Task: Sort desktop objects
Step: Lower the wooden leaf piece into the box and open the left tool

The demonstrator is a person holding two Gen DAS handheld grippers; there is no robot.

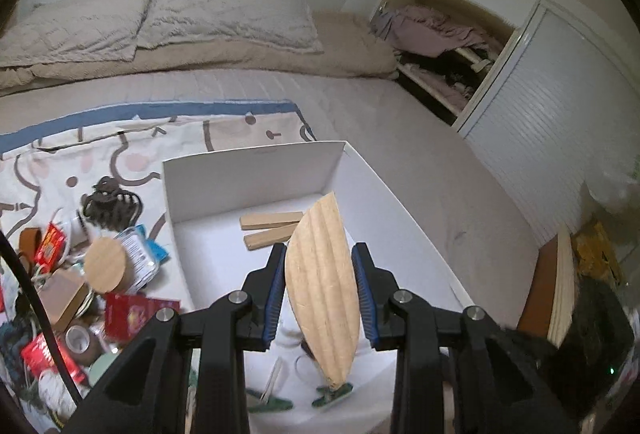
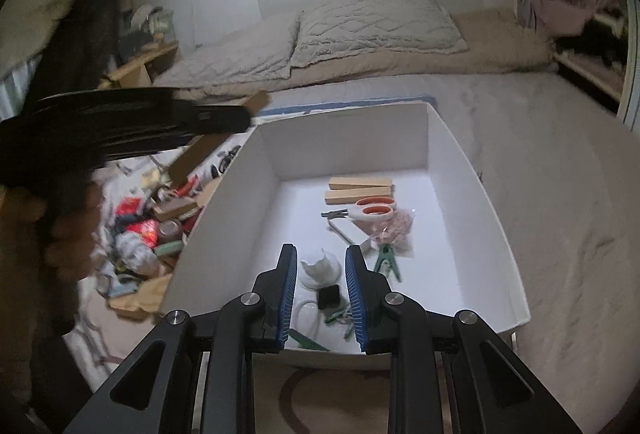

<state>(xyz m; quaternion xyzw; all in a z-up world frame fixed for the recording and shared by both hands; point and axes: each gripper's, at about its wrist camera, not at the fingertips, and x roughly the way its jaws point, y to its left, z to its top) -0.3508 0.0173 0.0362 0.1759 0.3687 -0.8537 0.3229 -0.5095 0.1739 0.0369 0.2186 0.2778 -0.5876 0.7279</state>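
The left tool grips a flat wooden piece with a pointed upper end, its blue pads pressed on the two edges, and holds it tilted above the white box; in the right wrist view that tool shows only as a dark blur at the left, with the piece sticking out of it above the clutter; the right tool holds nothing, its jaws drawn narrow, and hangs over the near end of the box; inside the box lie two wooden blocks side by side near the far wall, orange-handled scissors just in front of them, a pinkish packet, a green clip, a small black cube and a white cup-like thing between the right tool's fingers in the view; the box stands on a bed, beside a patterned cloth with a blue border; on the cloth left of the box lies the unsorted heap: a jar with a wooden lid, a dark hair claw, red packets and a roll of brown tape; pillows lie at the head of the bed, and an open cupboard with clothes stands at the right.
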